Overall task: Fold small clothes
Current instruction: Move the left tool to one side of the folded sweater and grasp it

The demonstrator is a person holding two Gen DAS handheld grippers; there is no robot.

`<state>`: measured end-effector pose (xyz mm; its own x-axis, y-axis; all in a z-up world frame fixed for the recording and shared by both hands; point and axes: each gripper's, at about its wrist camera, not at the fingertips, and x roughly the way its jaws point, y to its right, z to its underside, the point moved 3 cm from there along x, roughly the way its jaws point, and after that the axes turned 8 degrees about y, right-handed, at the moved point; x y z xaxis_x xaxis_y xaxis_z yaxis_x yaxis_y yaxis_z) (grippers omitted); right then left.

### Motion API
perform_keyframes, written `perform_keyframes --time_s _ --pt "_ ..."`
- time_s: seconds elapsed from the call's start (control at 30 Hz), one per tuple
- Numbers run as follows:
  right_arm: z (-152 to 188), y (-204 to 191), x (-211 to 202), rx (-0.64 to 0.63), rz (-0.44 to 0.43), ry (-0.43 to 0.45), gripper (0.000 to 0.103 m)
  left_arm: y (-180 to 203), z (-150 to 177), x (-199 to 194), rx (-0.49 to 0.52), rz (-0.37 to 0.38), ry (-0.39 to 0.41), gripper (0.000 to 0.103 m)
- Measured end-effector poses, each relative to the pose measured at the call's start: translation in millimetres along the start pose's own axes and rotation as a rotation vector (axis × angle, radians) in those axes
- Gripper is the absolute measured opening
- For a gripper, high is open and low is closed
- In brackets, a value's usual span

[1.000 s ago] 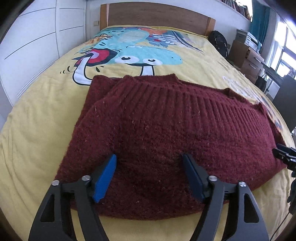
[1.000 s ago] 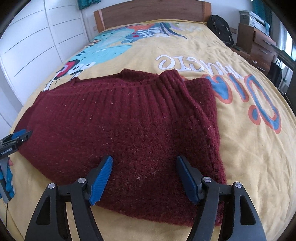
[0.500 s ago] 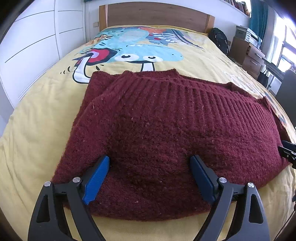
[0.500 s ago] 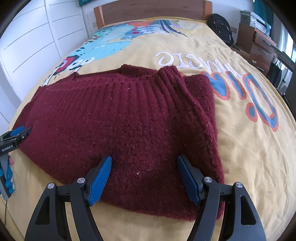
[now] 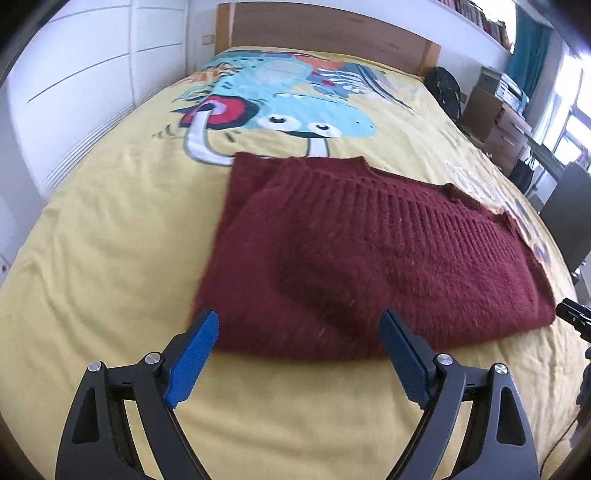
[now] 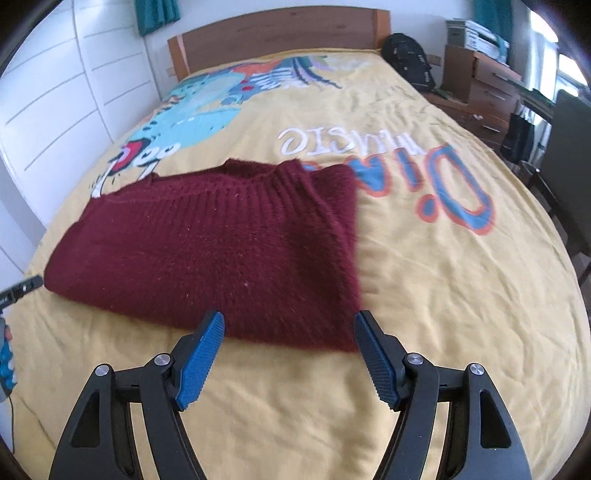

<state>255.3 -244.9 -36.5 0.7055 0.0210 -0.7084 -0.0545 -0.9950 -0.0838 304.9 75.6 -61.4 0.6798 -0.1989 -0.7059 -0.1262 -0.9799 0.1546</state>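
A dark red knitted sweater [image 5: 362,254] lies folded flat on the yellow bedspread [image 5: 110,236]; it also shows in the right wrist view [image 6: 221,254]. My left gripper [image 5: 299,321] is open and empty, its blue pads just short of the sweater's near edge. My right gripper [image 6: 290,319] is open and empty, its pads at the sweater's near right corner, not holding it. The tip of the right gripper [image 5: 574,317] shows at the right edge of the left wrist view. The left gripper's tip [image 6: 22,290] shows at the left edge of the right wrist view.
The bedspread carries a cartoon print [image 5: 295,110] and lettering [image 6: 406,173]. A wooden headboard [image 5: 325,29] is at the far end. White wardrobe doors [image 5: 74,74] run along the left. A black backpack [image 6: 406,62], drawers [image 6: 484,88] and a dark chair [image 6: 569,155] stand to the right.
Both grippers have pulled back off the sweater toward the near edge of the bed. Their pads were over the fabric; they now hang over or just before its near hem. The sweater stays flat.
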Motion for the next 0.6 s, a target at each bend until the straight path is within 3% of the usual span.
perform_keyframes --time_s 0.23,0.4,0.6 --pt "22 23 -40 0.070 0.023 0.026 0.075 -20 24 -28 -0.162 0.066 -0.047 0.086" --pt "37 54 -65 0.123 0.077 0.030 0.075 -32 31 -13 -0.343 0.128 -0.078 0.085" --pt "46 98 -76 0.192 0.158 0.023 0.075 -48 26 16 -0.470 0.131 -0.087 0.085"
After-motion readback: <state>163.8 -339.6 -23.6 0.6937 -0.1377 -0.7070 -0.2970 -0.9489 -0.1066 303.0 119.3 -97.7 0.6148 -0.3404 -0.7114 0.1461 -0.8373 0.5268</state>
